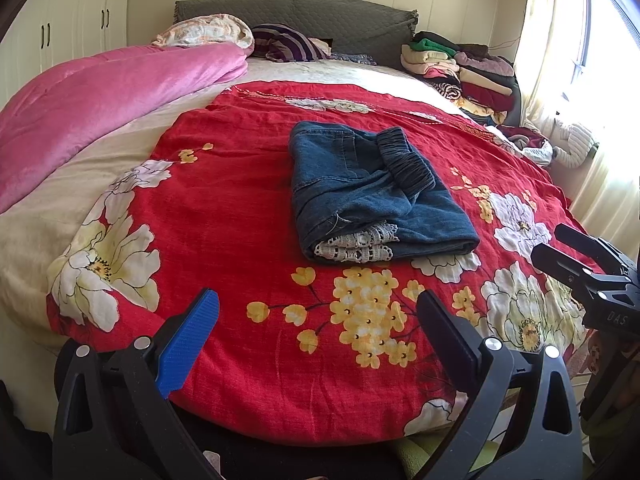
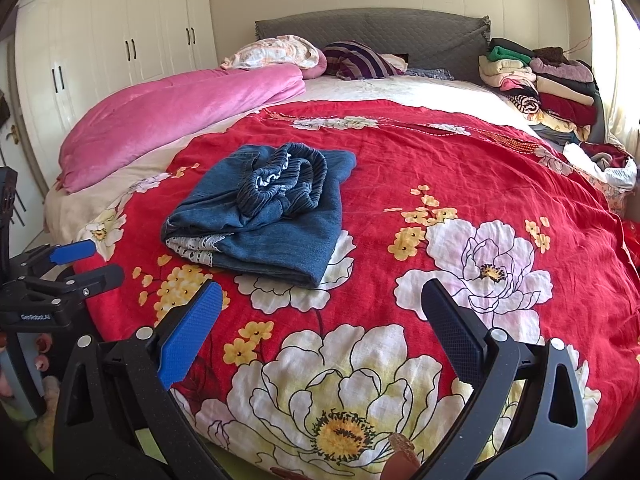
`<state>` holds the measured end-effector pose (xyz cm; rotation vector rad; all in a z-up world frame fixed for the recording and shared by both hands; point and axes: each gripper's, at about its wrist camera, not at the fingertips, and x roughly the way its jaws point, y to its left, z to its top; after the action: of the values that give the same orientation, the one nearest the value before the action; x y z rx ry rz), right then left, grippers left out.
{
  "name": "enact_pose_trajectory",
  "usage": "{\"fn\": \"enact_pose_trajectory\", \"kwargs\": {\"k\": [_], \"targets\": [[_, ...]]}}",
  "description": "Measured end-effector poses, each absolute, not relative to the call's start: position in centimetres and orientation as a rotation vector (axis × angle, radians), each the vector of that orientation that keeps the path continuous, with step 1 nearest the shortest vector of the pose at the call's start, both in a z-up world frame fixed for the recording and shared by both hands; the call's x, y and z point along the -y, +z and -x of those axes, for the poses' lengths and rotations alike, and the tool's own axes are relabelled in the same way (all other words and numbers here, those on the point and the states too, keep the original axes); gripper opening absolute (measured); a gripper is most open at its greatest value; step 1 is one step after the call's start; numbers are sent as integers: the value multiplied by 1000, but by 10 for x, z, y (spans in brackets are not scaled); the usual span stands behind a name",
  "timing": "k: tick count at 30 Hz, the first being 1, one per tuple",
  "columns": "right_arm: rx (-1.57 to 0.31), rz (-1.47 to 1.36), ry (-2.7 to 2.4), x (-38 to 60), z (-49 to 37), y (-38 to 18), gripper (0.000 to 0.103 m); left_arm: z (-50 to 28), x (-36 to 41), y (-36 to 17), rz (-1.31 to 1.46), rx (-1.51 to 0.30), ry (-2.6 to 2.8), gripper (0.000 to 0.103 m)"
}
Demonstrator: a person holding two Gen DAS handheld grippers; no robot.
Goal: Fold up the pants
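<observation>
The pants (image 1: 372, 192) are lying folded into a thick blue denim bundle on the red flowered bedspread (image 1: 248, 208), roughly in the middle of it. The gathered elastic waistband (image 1: 404, 160) is sitting on top of the bundle, on the side facing the headboard (image 1: 296, 12), and a strip of white lace trim (image 1: 356, 246) is peeking out from the fold on the side facing the foot of the bed. In the right wrist view the same pants (image 2: 260, 216) are showing the waistband bunched up and a little rumpled rather than lying flat.

The left gripper (image 1: 316, 312) is hovering over the foot edge of the bedspread, near the pants but not touching them, its jaws spread wide apart and holding nothing. The right gripper (image 2: 320, 300) is hanging over the same edge, also clear of the pants and off to their right, its jaws likewise spread wide with nothing between them. Each gripper is showing at the edge of the other's view.

Beyond the pants, a pink quilt (image 1: 100, 100) is lying heaped along the left side of the bed, well apart from them. A stack of folded clothes (image 1: 460, 68) is sitting near the right end of the headboard, and white wardrobe doors (image 2: 116, 40) are standing behind the quilt.
</observation>
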<state>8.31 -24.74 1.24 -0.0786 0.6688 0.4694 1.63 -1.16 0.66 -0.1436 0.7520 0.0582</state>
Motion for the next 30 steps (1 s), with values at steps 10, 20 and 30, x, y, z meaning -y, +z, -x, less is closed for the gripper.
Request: {"fn": "enact_pose_trajectory", "kwargs": {"k": [10, 20, 30], "targets": [[-673, 79, 458, 250, -84, 11, 94, -16, 11, 6, 145, -752, 56, 99], [-674, 76, 434, 252, -85, 11, 94, -17, 13, 6, 144, -753, 51, 99], [-699, 63, 291, 293, -108, 8, 94, -26, -4, -1, 203, -777, 76, 99]]}}
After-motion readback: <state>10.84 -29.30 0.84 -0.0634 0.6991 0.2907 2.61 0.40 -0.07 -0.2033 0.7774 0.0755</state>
